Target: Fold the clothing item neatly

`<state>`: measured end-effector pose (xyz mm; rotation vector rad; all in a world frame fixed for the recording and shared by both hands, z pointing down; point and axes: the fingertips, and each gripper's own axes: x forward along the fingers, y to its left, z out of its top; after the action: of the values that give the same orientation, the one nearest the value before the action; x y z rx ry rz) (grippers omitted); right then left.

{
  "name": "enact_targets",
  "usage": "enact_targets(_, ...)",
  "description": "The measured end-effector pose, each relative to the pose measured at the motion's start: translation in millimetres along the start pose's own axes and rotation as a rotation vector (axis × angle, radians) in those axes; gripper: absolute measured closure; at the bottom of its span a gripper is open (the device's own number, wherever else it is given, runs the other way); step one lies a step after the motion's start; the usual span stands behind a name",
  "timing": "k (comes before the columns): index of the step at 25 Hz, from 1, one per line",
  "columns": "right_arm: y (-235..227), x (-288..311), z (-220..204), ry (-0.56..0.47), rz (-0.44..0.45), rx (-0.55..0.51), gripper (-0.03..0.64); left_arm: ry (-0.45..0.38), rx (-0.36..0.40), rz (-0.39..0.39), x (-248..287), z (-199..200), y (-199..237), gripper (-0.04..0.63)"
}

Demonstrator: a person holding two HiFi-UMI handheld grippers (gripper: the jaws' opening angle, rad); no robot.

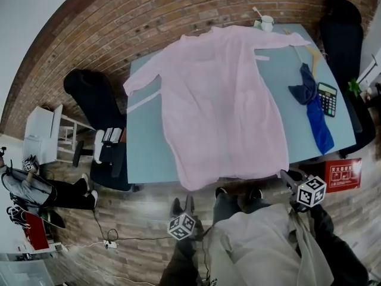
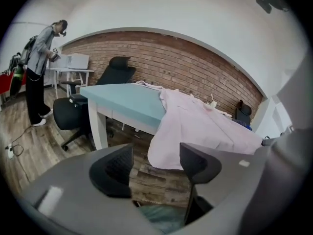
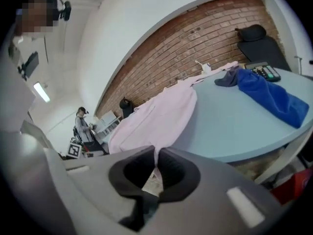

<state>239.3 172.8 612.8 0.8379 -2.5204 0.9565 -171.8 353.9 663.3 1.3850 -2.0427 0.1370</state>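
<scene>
Off to the left, past the black chair [image 1: 89,94] and well back from the surface [image 1: 149,159], got the left tongs [image 2: 156,163] hanging wide with nothing between them. Dead centre, seeing the pink garment [image 1: 220,100] spread flat, hem drooping over the near edge. Then the right tongs [image 3: 156,155], pinched tight just short of that hem, apparently on nothing. Probably best to grab both hem corners level and lift together. Further right, mind the hanger [image 1: 309,51], blue cloth [image 1: 315,112] and calculator [image 1: 327,98], easy to drag with a sleeve.
</scene>
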Motion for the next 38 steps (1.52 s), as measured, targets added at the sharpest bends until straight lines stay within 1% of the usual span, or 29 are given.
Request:
enact_targets(2, -3, -3, 6, -0.018, 0.034, 0.063, 0.603, 0.031, 0.025, -0.038, 12, -4, 4, 0.259)
enact_targets(4, -10, -2, 3, -0.012, 0.032, 0.104, 0.596, 0.068, 0.046, -0.066, 25, -7, 9, 0.231)
enact_targets(5, -13, -1, -2, 0.001, 0.022, 0.118, 0.568, 0.085, 0.049, -0.080, 32, -7, 11, 0.223)
enact_targets(7, -14, 2, -15, 0.035, 0.000, 0.134, 0.482, 0.118, 0.054, -0.120, 43, -9, 11, 0.196)
enact_targets(8, -13, 4, -21, 0.050, -0.012, 0.134, 0.415, 0.136, 0.060, -0.146, 48, -11, 9, 0.182)
enact_targets(9, -13, 6, -26, 0.064, -0.027, 0.131, 0.369, 0.156, 0.071, -0.174, 53, -14, 7, 0.171)
enact_targets(10, -13, 9, -31, 0.078, -0.042, 0.129, 0.349, 0.178, 0.085, -0.203, 57, -17, 4, 0.169)
enact_targets(12, -18, 16, -40, 0.110, -0.082, 0.107, 0.327, 0.215, 0.108, -0.251, 67, -21, -1, 0.167)
enact_targets(14, -29, 24, -44, 0.138, -0.145, 0.059, 0.319, 0.240, 0.123, -0.280, 77, -23, -5, 0.168)
enact_targets(17, -48, 23, -47, 0.134, -0.228, 0.034, 0.304, 0.265, 0.149, -0.314, 86, -28, -12, 0.169)
enact_targets(18, -54, 23, -48, 0.130, -0.240, 0.036, 0.304, 0.272, 0.156, -0.325, 88, -30, -16, 0.169)
enact_targets(20, -59, 29, -52, 0.142, -0.231, 0.036, 0.304, 0.284, 0.171, -0.344, 91, -34, -22, 0.170)
enact_targets(21, -58, 33, -54, 0.155, -0.216, 0.030, 0.304, 0.285, 0.181, -0.348, 92, -35, -25, 0.189)
enact_targets(22, -56, 37, -55, 0.166, -0.201, 0.023, 0.304, 0.282, 0.194, -0.345, 92, -35, -28, 0.255)
enact_targets(24, -50, 44, -55, 0.175, -0.182, 0.014, 0.304, 0.262, 0.218, -0.327, 90, -32, -31, 0.429)
enact_targets(25, -47, 46, -54, 0.173, -0.180, 0.012, 0.304, 0.252, 0.224, -0.318, 87, -30, -32, 0.494)
enact_targets(26, -44, 46, -54, 0.169, -0.183, 0.011, 0.313, 0.243, 0.222, -0.312, 85, -29, -32, 0.561)
enact_targets(27, -42, 45, -55, 0.167, -0.186, 0.009, 0.321, 0.234, 0.213, -0.311, 81, -28, -32, 0.575)
enact_targets(28, -41, 43, -55, 0.166, -0.189, 0.006, 0.332, 0.226, 0.198, -0.312, 77, -27, -33, 0.575)
enact_targets(29, -40, 39, -55, 0.166, -0.192, 0.003, 0.367, 0.220, 0.182, -0.316, 73, -27, -33, 0.575)
enact_targets(30, -40, 36, -55, 0.164, -0.195, 0.001, 0.416, 0.215, 0.167, -0.321, 69, -26, -34, 0.576)
enact_targets(31, -39, 32, -54, 0.163, -0.201, 0.000, 0.432, 0.214, 0.156, -0.327, 64, -26, -35, 0.577)
enact_targets(33, -37, 23, -53, 0.172, -0.210, -0.001, 0.584, 0.215, 0.135, -0.348, 52, -25, -38, 0.577)
enact_targets(34, -34, 19, -52, 0.179, -0.206, -0.003, 0.608, 0.215, 0.121, -0.365, 46, -23, -41, 0.578)
enact_targets(36, -25, 12, -46, 0.187, -0.185, -0.015, 0.609, 0.213, 0.093, -0.413, 34, -16, -50, 0.578)
enact_targets(38, -16, 5, -35, 0.176, -0.157, -0.032, 0.609, 0.216, 0.084, -0.478, 21, -4, -63, 0.578)
